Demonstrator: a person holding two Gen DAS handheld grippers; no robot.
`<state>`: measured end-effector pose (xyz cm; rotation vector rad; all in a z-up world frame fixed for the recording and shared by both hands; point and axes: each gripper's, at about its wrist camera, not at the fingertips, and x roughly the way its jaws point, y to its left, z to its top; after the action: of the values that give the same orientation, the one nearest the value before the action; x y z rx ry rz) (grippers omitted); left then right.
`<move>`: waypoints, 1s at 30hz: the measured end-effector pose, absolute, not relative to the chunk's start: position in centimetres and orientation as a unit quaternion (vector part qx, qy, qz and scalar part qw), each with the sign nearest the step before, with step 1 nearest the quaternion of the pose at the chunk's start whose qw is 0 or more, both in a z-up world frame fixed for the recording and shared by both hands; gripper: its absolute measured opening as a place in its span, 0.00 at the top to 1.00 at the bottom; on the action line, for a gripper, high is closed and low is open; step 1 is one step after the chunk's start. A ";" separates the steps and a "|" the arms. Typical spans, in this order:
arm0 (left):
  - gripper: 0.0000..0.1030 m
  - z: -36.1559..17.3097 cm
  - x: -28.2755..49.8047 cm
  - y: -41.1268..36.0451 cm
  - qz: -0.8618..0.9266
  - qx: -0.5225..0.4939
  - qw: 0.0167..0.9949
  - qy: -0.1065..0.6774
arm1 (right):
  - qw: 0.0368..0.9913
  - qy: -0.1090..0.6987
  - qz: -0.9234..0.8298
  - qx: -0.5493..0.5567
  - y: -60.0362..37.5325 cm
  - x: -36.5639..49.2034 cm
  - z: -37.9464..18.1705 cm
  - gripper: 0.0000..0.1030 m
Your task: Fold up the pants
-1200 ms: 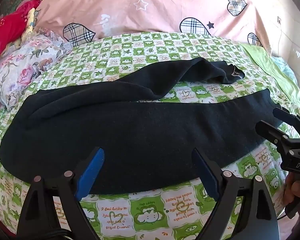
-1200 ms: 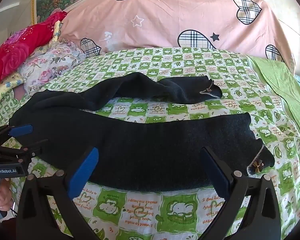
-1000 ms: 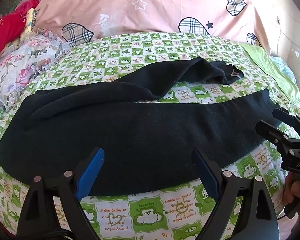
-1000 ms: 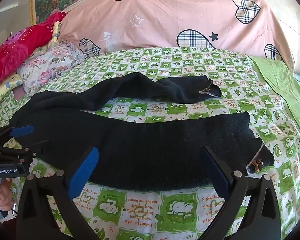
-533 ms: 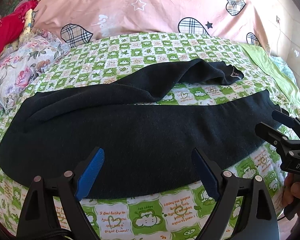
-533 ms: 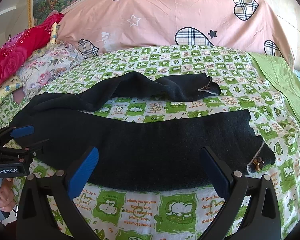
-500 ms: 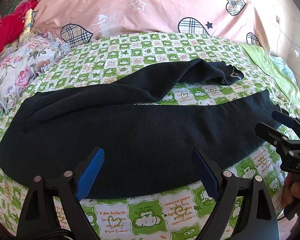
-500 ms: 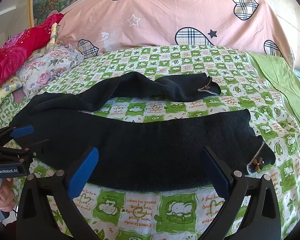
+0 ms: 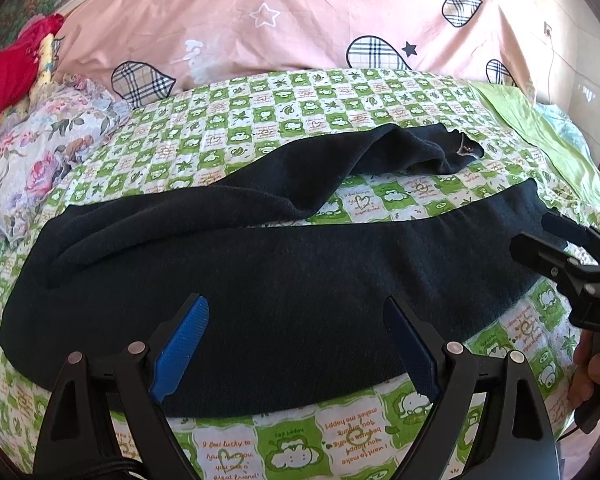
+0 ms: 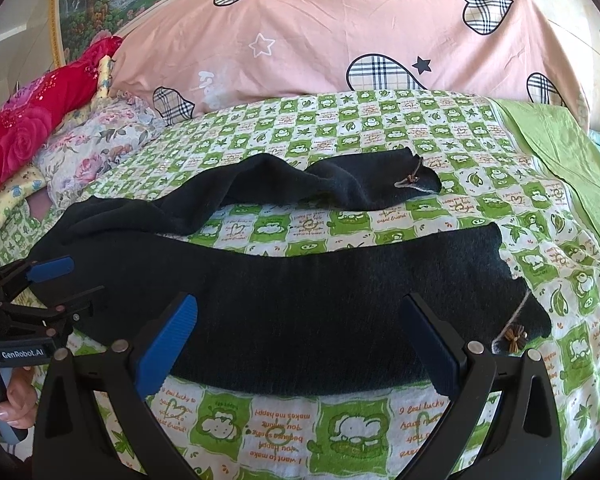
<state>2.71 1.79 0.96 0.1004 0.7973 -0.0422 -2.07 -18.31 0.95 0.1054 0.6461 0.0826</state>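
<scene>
A bed takes up the whole scene, covered by a green-and-white checked sheet [image 9: 300,96] with a big pink duvet [image 10: 340,32] heaped at the far side and a floral pillow [image 10: 96,148] off to the left. Dark pants [image 9: 284,280] lie spread lengthwise across the sheet: the near leg runs flat and wide, its cuff with a small brown bow [image 10: 514,336] at the right end; the far leg is rumpled and angles away, leaving a wedge of sheet between the two. The left gripper [image 9: 296,344] hovers above the near leg's edge, jaws spread wide, holding nothing. The right gripper [image 10: 300,340] is likewise spread wide and empty, above the same leg nearer the cuff.
</scene>
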 end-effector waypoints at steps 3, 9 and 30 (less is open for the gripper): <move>0.13 1.0 3.5 1.6 -0.026 0.054 0.919 0.390 | 0.946 0.320 0.029 0.040 -18.7 -1.4 1.1 0.02; 0.13 1.3 5.9 1.2 -0.030 0.069 0.916 0.394 | 0.943 0.325 0.015 0.064 -20.4 0.5 1.9 0.02; 0.13 2.2 17.6 -2.6 -0.088 0.153 0.902 0.393 | 0.880 0.392 -0.032 0.267 -28.5 11.2 2.1 0.27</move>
<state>17.61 -2.56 2.18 0.3166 0.8132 -0.1816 11.24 -28.45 2.06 0.5557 0.8180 -0.0665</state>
